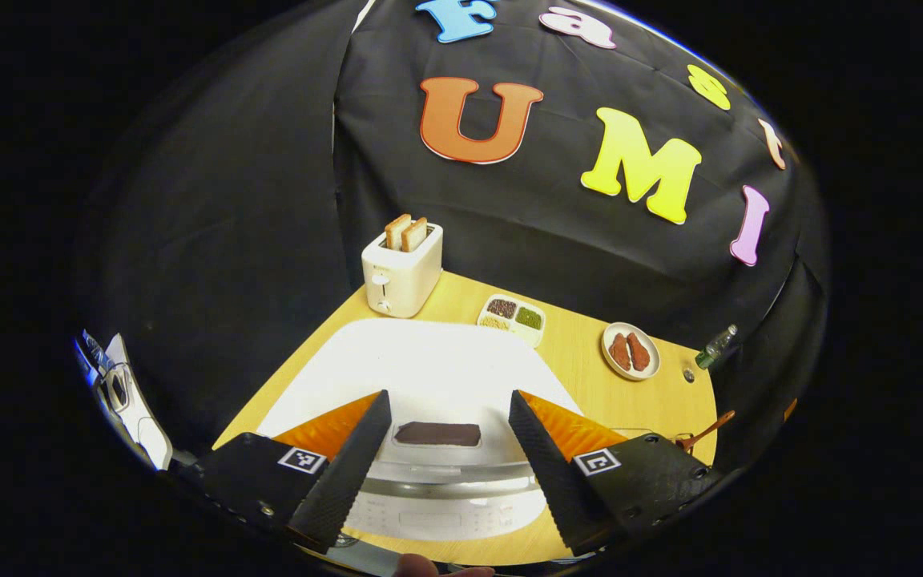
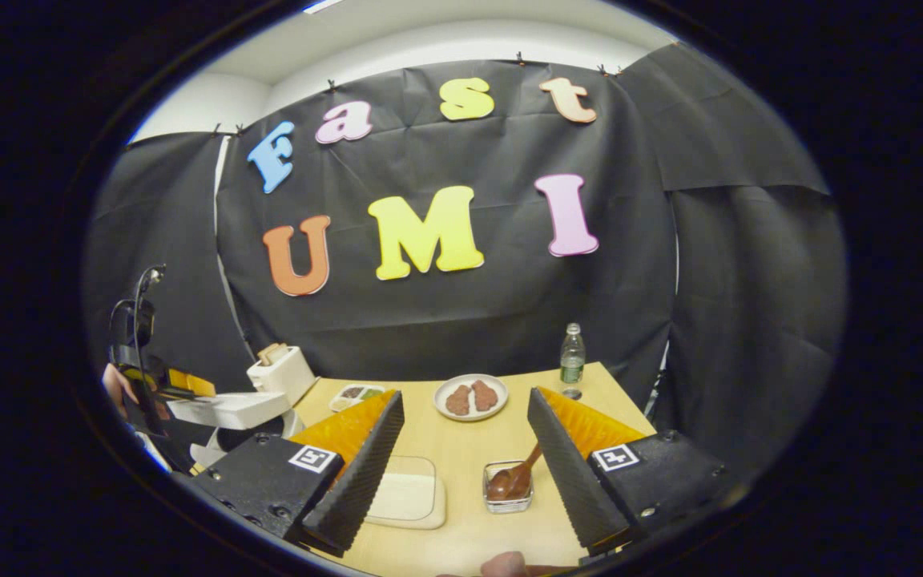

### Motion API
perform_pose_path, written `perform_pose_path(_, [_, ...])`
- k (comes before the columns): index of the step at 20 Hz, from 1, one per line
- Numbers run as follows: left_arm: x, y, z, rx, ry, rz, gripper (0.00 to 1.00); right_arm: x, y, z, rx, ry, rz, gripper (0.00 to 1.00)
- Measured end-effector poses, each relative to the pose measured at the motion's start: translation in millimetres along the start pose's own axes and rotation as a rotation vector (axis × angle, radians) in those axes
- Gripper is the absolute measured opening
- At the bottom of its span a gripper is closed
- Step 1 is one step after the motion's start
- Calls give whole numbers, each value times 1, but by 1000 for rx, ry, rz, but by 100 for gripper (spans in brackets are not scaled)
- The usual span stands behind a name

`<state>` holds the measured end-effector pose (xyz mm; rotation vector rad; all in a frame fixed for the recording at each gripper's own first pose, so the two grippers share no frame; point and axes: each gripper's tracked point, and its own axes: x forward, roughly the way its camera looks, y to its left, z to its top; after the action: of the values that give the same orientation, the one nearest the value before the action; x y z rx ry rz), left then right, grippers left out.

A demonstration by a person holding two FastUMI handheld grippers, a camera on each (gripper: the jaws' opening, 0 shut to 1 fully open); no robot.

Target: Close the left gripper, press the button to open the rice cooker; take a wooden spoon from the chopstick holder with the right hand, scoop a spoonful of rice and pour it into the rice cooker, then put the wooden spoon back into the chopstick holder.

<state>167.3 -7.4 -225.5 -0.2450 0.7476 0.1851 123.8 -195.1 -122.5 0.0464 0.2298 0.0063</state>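
Covering the near corners of the rice cooker [image 1: 437, 377] lid in the left gripper view: the left gripper [image 1: 449, 469], its spread jaws leaving the button [image 1: 437, 433] exposed between them. Running out past the lower edge there: the cooker's front panel, its markings too blurred to read. Hiding most of the wooden spoon [image 1: 706, 433] behind the right-hand finger. Blocking the handle end of the wooden spoon [image 2: 519, 473] in the right gripper view too, behind the right gripper [image 2: 465, 473]. Cutting off the rice cooker [image 2: 229, 410] at the left rim there. Staying too small to identify: contents of the divided tray [image 1: 512, 318].
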Motion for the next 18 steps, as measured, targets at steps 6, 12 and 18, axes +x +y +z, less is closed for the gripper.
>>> perform_pose_path(6, [1,3,-51,16,78,-26,97,-34,20,-13,-28,6,1,99])
perform_pose_path(12, [12,7,-78,28,169,-11,98,-52,14,-17,-48,8,-45,100])
perform_pose_path(18, [18,10,-87,49,211,6,96,-38,15,-17,-37,12,-52,99])
